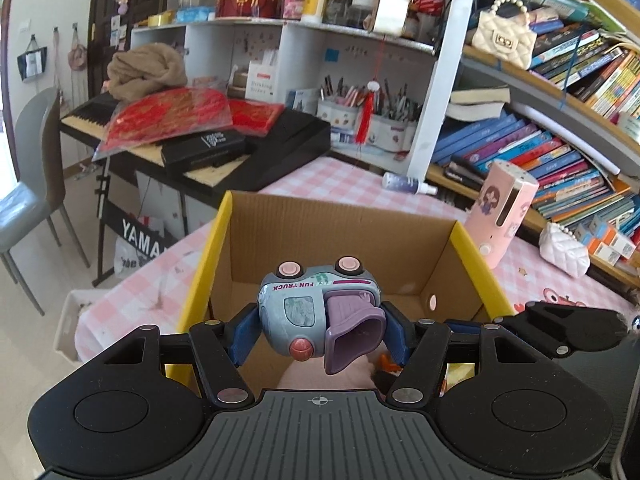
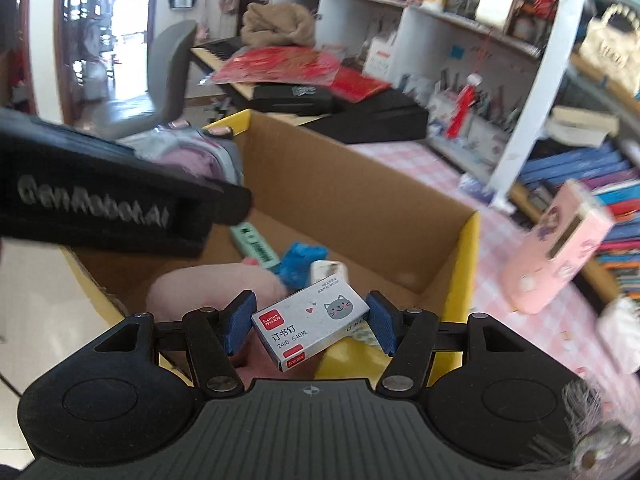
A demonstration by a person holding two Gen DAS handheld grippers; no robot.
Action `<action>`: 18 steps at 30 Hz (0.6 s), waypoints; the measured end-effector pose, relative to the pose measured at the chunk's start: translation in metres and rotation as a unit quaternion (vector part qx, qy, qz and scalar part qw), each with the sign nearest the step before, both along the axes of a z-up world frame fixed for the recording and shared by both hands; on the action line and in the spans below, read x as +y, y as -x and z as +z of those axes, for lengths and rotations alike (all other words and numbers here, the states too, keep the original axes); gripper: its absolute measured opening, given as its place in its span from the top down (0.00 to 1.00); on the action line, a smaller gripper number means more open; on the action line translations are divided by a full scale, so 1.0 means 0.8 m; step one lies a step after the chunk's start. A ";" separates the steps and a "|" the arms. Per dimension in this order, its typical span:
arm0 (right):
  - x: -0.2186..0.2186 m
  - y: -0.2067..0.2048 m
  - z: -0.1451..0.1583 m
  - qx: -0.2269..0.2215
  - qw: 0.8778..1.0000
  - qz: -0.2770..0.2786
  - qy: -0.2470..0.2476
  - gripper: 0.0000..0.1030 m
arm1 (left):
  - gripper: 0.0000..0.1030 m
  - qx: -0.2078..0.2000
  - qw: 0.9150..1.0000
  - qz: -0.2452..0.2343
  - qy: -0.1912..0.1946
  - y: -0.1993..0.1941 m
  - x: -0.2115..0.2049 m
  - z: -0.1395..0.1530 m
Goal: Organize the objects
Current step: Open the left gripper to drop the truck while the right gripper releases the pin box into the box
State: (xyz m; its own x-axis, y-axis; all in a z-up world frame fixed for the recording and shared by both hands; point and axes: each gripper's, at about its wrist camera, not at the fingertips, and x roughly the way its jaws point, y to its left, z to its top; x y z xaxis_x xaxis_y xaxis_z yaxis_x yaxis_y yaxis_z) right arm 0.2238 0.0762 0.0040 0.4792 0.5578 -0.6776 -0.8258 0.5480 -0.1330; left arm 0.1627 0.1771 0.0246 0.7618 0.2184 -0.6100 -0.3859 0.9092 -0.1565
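Note:
My left gripper (image 1: pixel 322 320) is shut on a grey-blue toy truck (image 1: pixel 316 304) with pink wheels and a purple scoop. The truck is upside down and hangs over the open cardboard box (image 1: pixel 320 232) with yellow outer walls. My right gripper (image 2: pixel 310 322) is shut on a grey box of staples (image 2: pixel 308 324) with a cat print, above the near rim of the same cardboard box (image 2: pixel 340 200). In the right wrist view, one of the left fingers (image 2: pixel 216 204) crosses from the left with the toy truck (image 2: pixel 192 152) behind it. A green marker (image 2: pixel 256 246), a blue object (image 2: pixel 302 264) and a pink plush (image 2: pixel 212 288) lie inside.
The box stands on a pink checked tablecloth (image 1: pixel 344 184). A pink cylinder (image 1: pixel 504 216) and a white quilted pouch (image 1: pixel 564 248) stand to its right, with a spray bottle (image 1: pixel 408 184) behind. Bookshelves (image 1: pixel 560 152) fill the right side. A piled-up keyboard (image 1: pixel 208 136) and a grey chair (image 1: pixel 36 184) are at the left.

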 end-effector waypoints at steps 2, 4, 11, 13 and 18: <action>0.002 -0.001 0.000 0.000 1.000 0.012 0.003 0.40 | 0.38 0.003 1.000 0.001 0.002 -0.004 -0.001 -0.002; 0.000 -0.001 0.001 -0.005 1.000 0.012 0.004 0.33 | 0.38 0.003 1.000 0.002 0.003 -0.007 -0.002 -0.002; -0.040 -0.001 0.011 -0.015 0.999 -0.018 -0.032 0.27 | 0.39 0.018 1.000 -0.007 -0.002 -0.019 -0.012 -0.012; -0.052 0.000 0.015 -0.018 0.999 -0.020 -0.047 0.28 | 0.39 0.028 1.000 -0.012 -0.002 -0.024 -0.015 -0.019; -0.058 0.008 0.015 -0.050 0.998 -0.024 -0.036 0.25 | 0.38 0.053 0.999 -0.004 0.010 -0.037 -0.014 -0.035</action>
State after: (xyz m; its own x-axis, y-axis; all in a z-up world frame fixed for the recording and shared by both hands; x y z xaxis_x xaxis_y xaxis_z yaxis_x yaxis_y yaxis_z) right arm 0.2173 0.0299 0.0160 0.5695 0.5791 -0.5834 -0.7834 0.5972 -0.1720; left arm 0.1921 0.1658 -0.0035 0.6935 0.1998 -0.6922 -0.3949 0.9090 -0.1333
